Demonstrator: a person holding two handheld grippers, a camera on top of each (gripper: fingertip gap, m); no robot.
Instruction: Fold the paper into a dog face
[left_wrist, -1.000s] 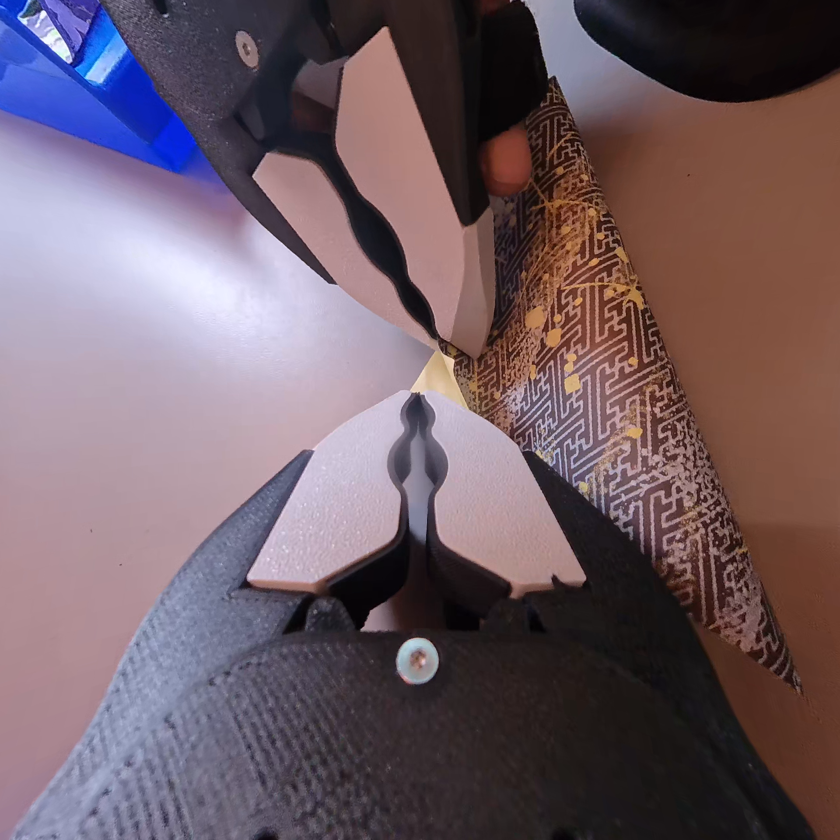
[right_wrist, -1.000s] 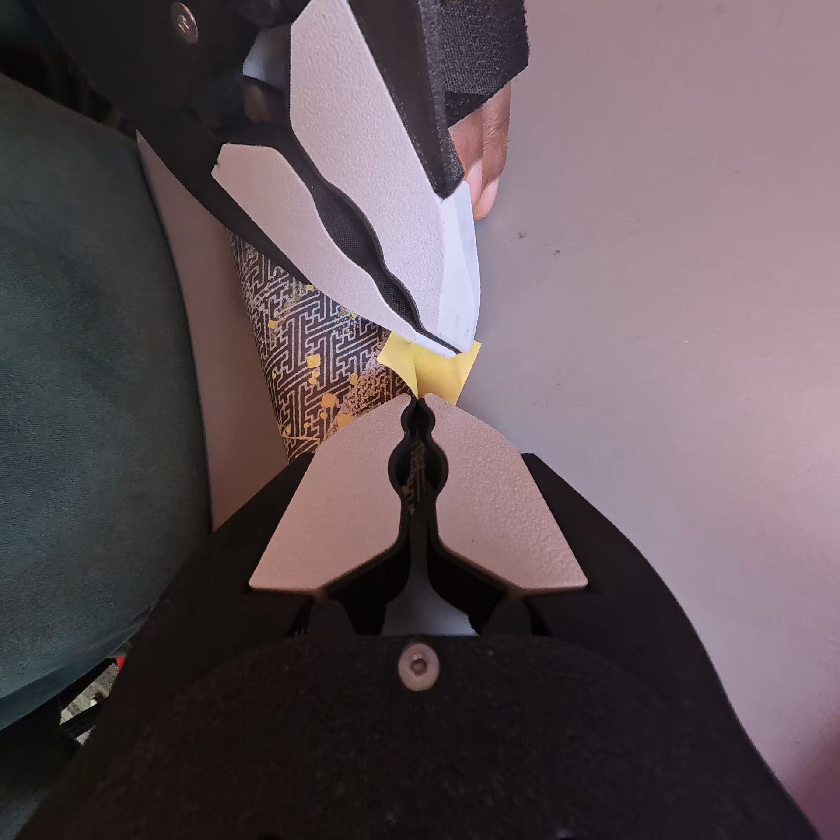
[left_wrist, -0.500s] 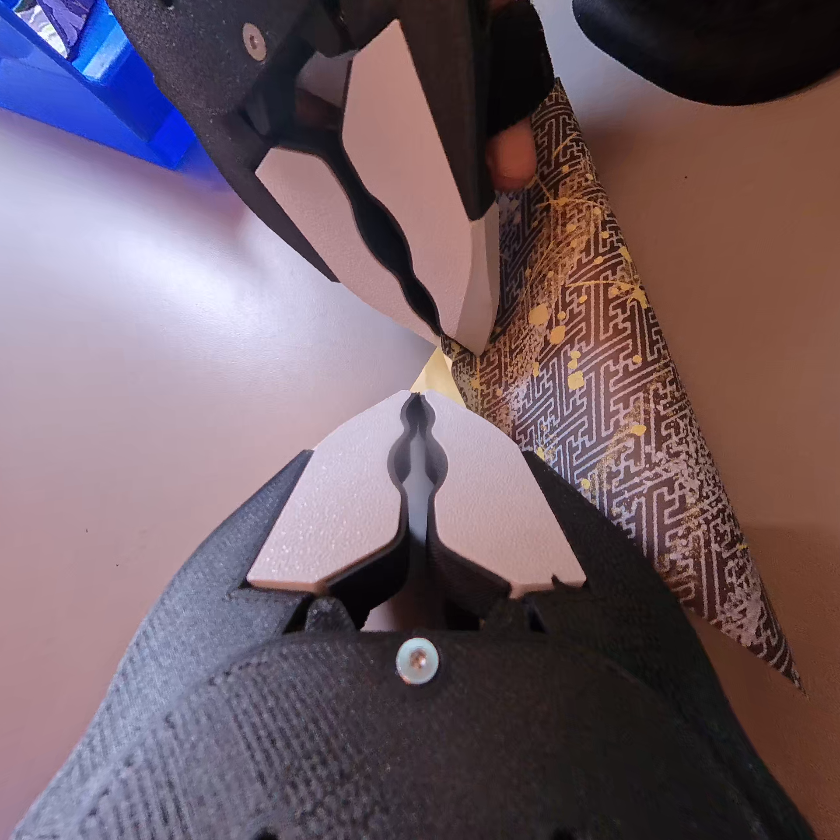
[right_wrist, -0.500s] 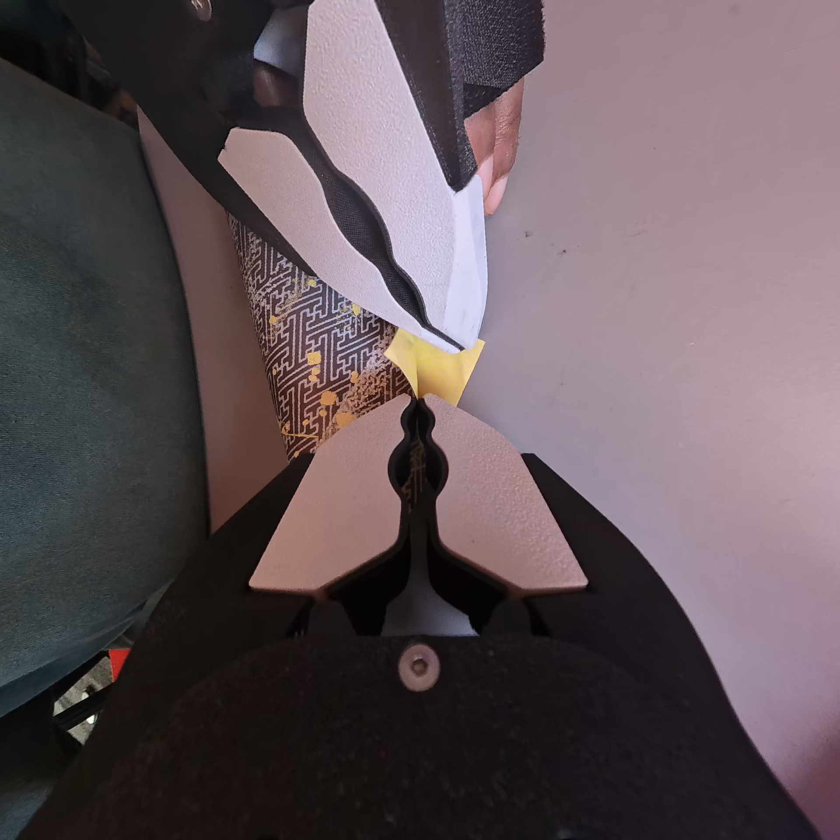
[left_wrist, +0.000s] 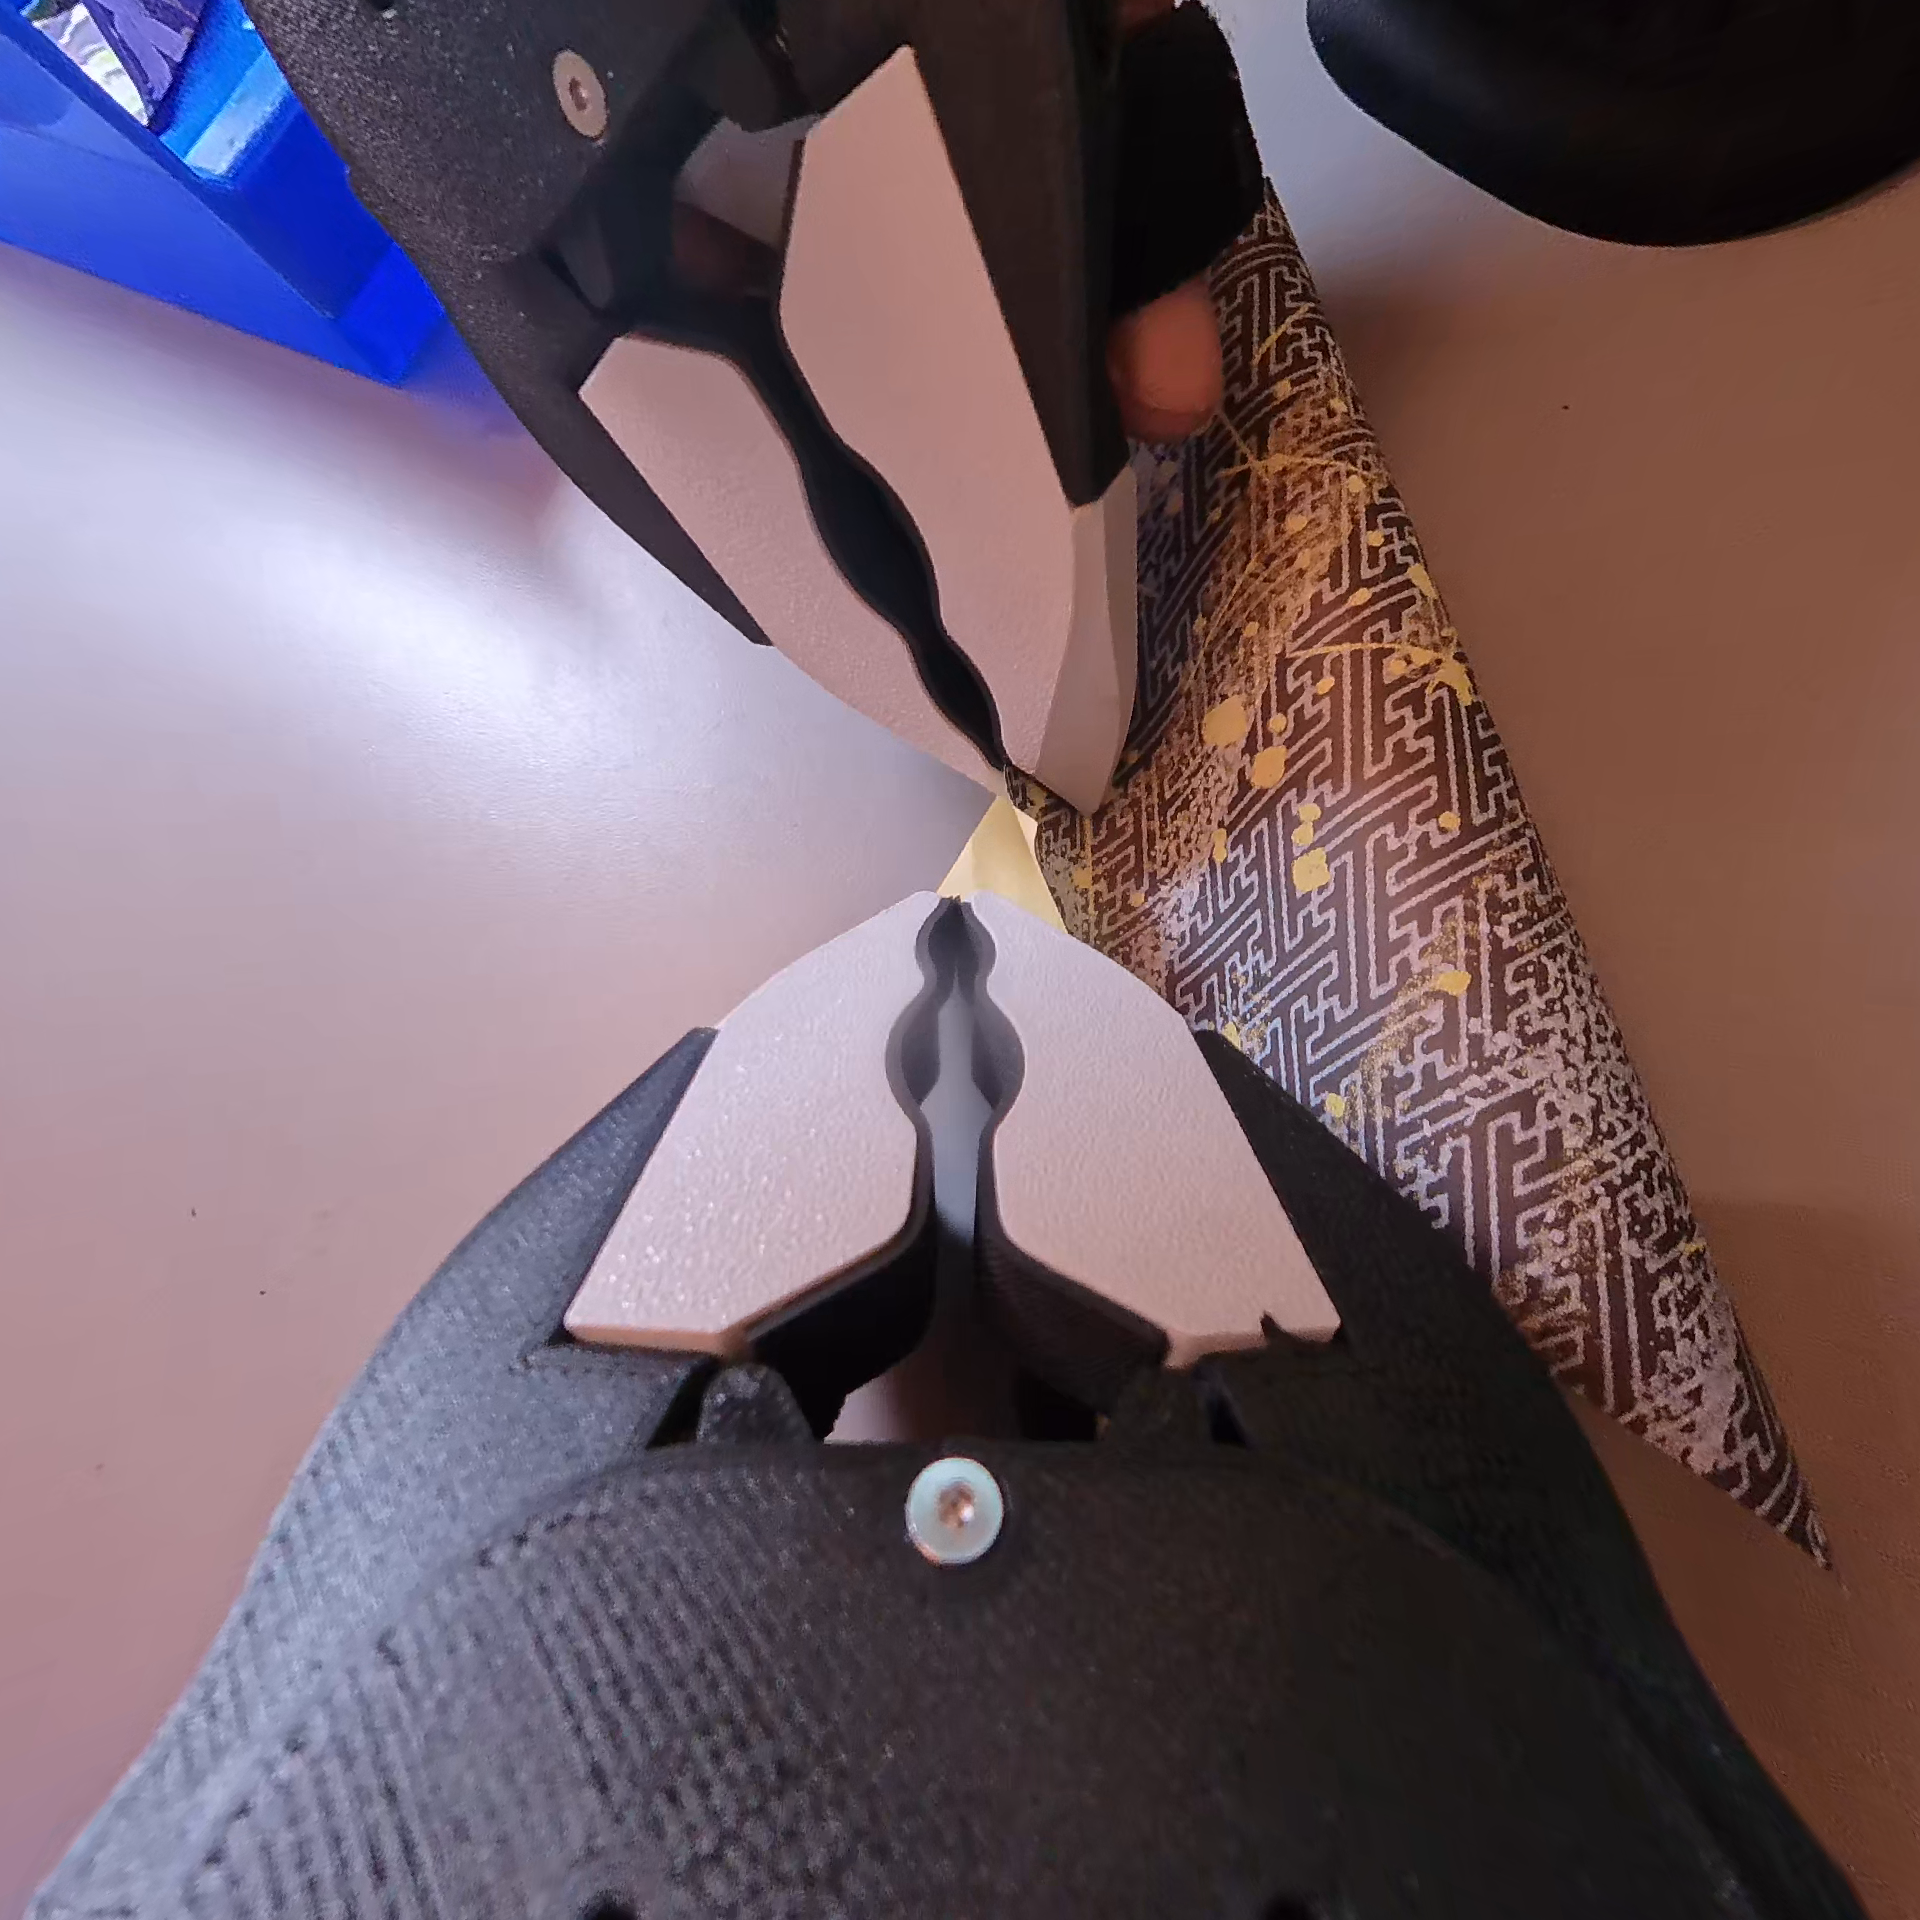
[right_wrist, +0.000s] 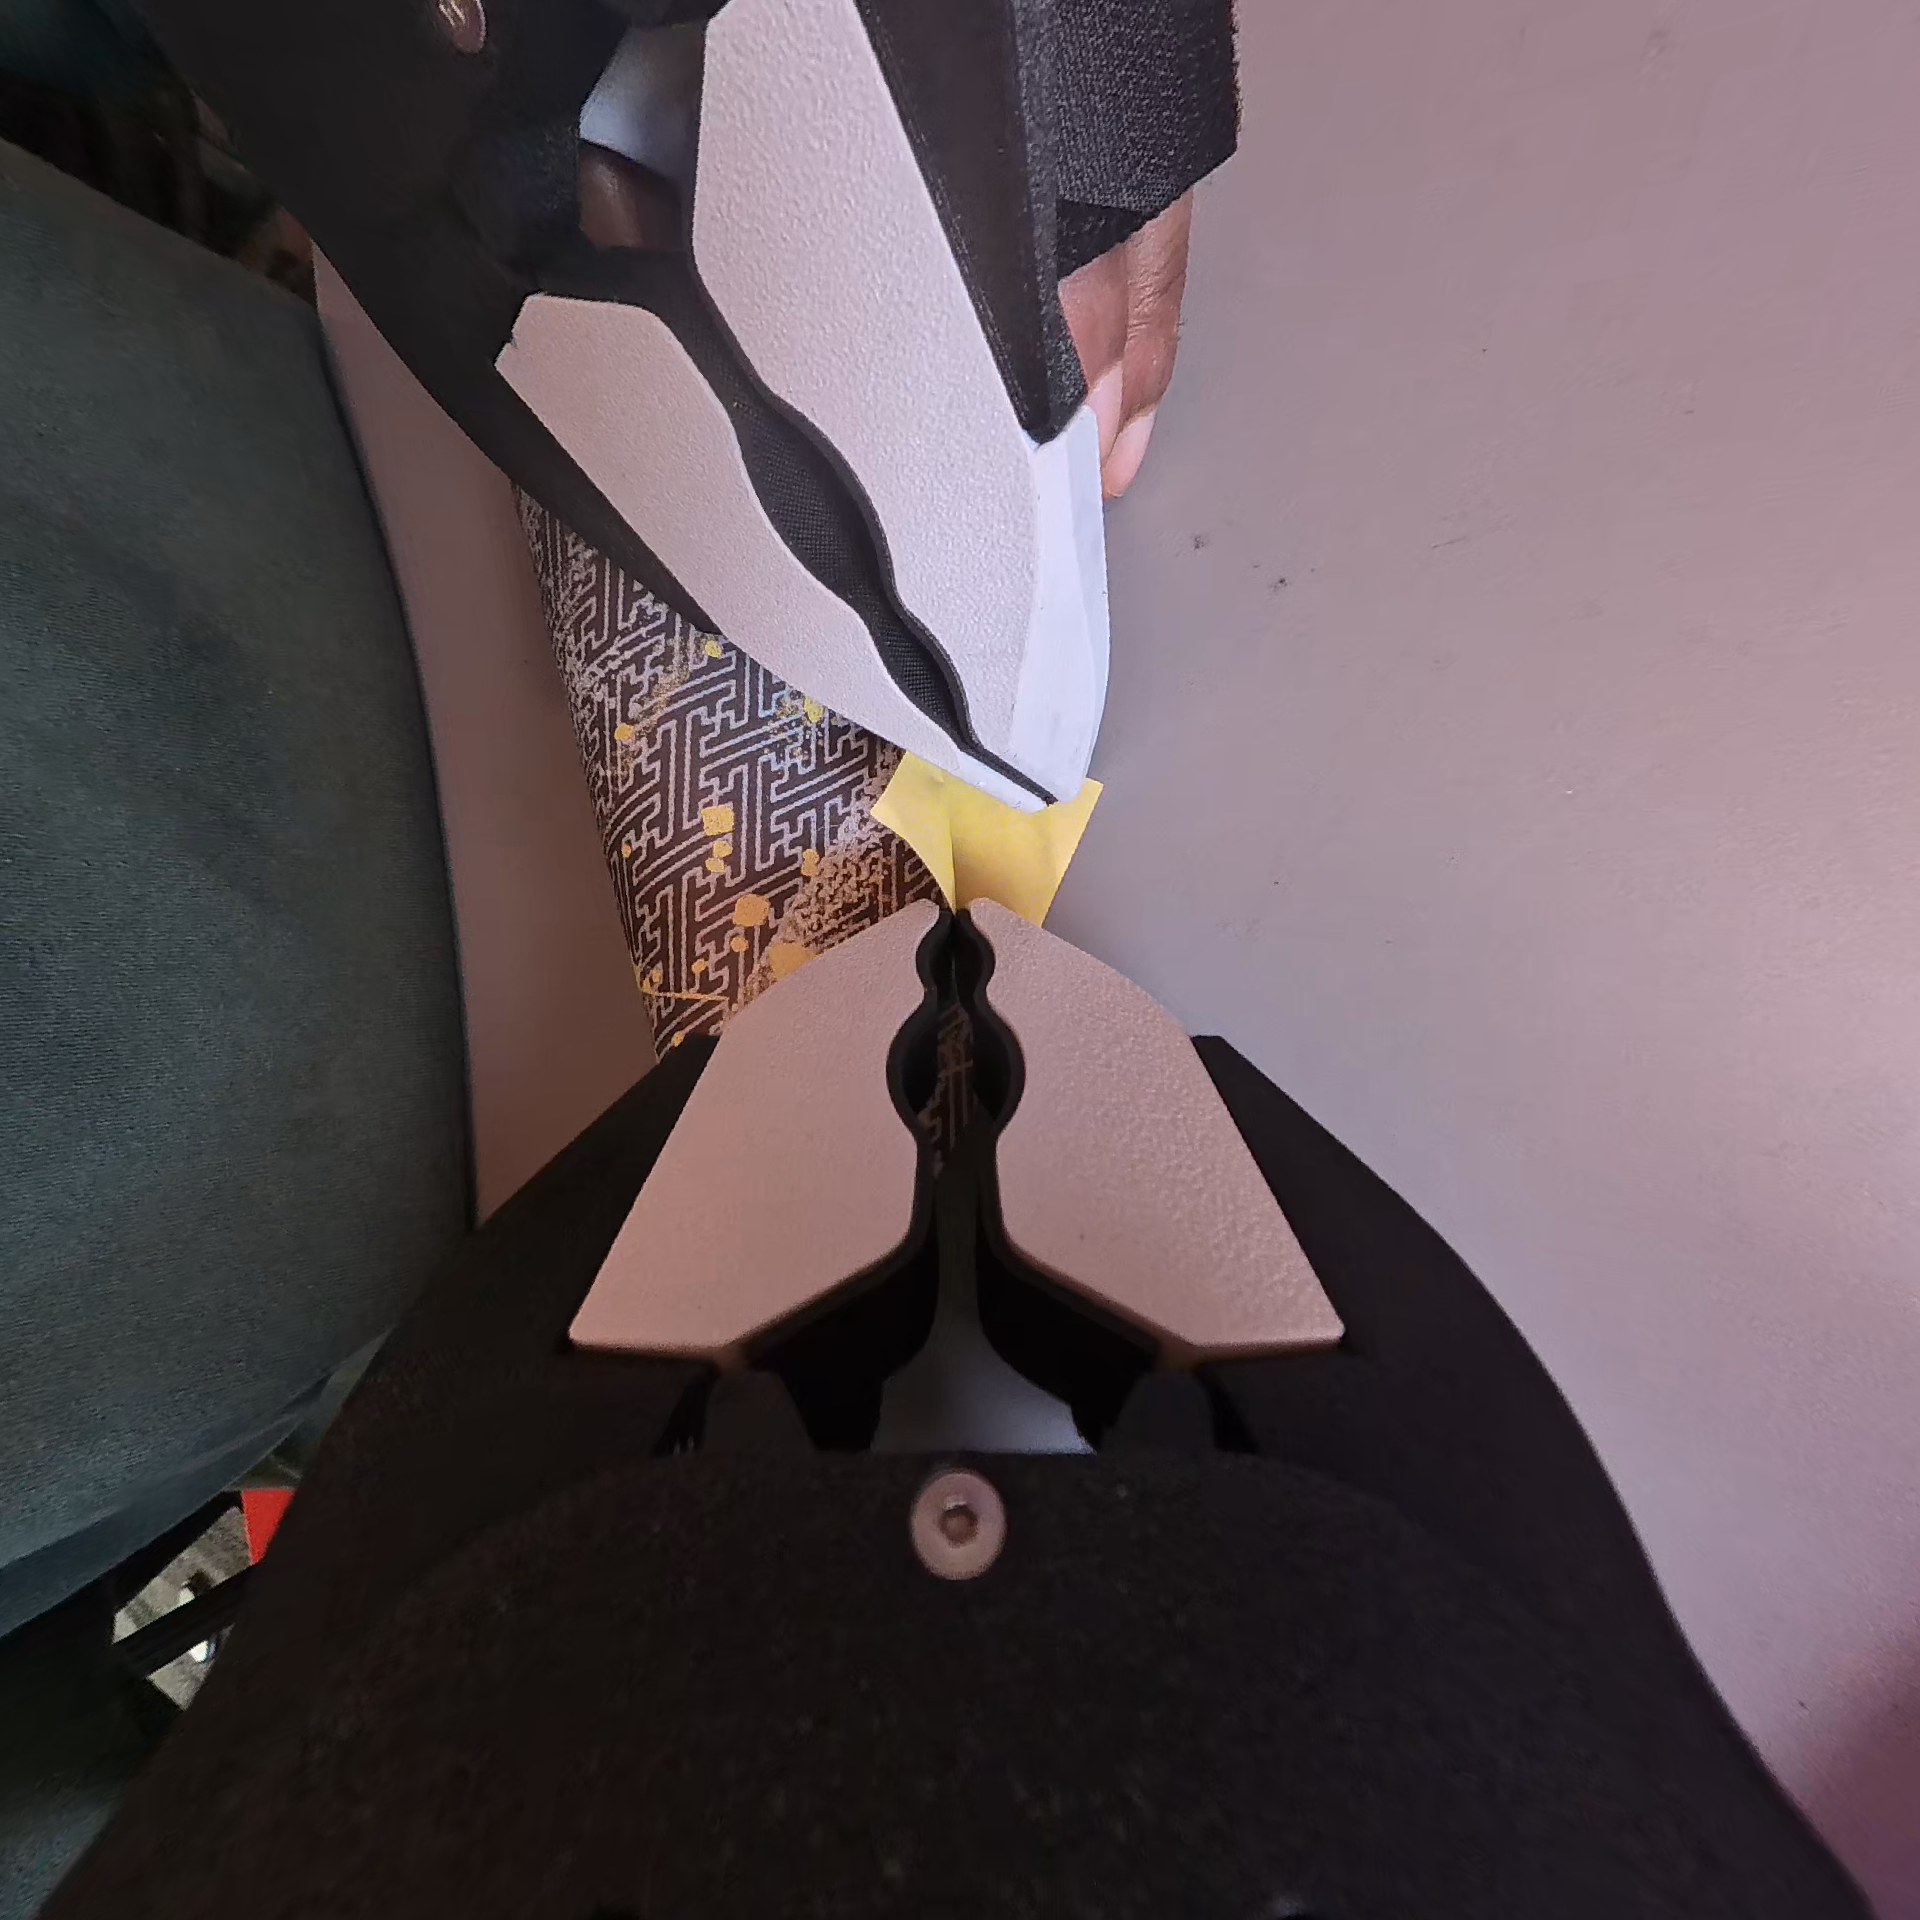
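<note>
Paper (left_wrist: 1382, 997): thin sheet, printed side dark brown with a fine pale maze pattern and gold flecks of slight metallic sheen; reverse side plain matt yellow.

Left gripper (left_wrist: 958, 906): body of black printed plastic with a coarse, woven-looking layered texture; finger faces pale grey, matt, finely grained. One bright metal screw (left_wrist: 955, 1511), glossy.

Right gripper (right_wrist: 956, 912): black plastic body, finer matt grain; finger faces of the same pale grey grained finish.

Bench (left_wrist: 312, 831): smooth, pale, low sheen with soft reflections.

Bin (left_wrist: 156, 197): glossy blue plastic.

Chair seat (right_wrist: 187, 831): dark teal cloth, matt.
</note>
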